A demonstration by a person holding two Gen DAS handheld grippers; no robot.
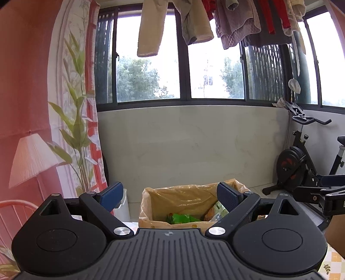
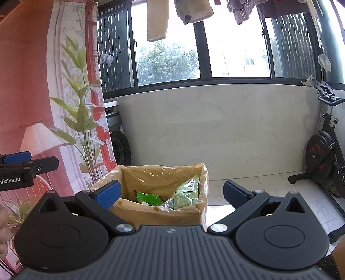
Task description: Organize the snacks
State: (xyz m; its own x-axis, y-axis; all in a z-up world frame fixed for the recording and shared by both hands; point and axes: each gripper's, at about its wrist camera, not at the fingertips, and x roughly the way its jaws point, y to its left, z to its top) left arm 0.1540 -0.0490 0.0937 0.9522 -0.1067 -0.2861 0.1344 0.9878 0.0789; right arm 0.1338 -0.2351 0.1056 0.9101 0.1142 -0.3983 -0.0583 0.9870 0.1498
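Both tools are raised level, facing the balcony window, and neither carries anything. The left gripper [image 1: 170, 197] has its blue-padded jaws spread wide with only air between them; the right gripper [image 2: 171, 195] stands the same, wide apart and empty.

Straight ahead of both sits a cardboard box [image 2: 159, 212] lined with a yellowish plastic bag [image 2: 163, 174], its top open. Inside lie at least two snacks: a bright green snack packet [image 2: 148, 198] towards the near side and a pale green snack bag [image 2: 187, 191] leaning against the right wall. From the left wrist view the bright green packet [image 1: 183, 218] shows low in the box, with a pale packet beside it, partly hidden by the jaw. No loose snacks are visible; the table surface below the tools is almost wholly out of view, bar a patterned cloth corner [image 1: 333, 261].

Judgement: the box holds its share and both tools are idle above it, so this reads as a pause between placements or the close of the job. Which of the two cannot be settled from here. Any further move calls for tilting a tool down to find a remaining packet, closing on it lightly, then releasing it over the open liner.

Background: hanging laundry [image 1: 194, 19], exercise bike [image 1: 301, 163].
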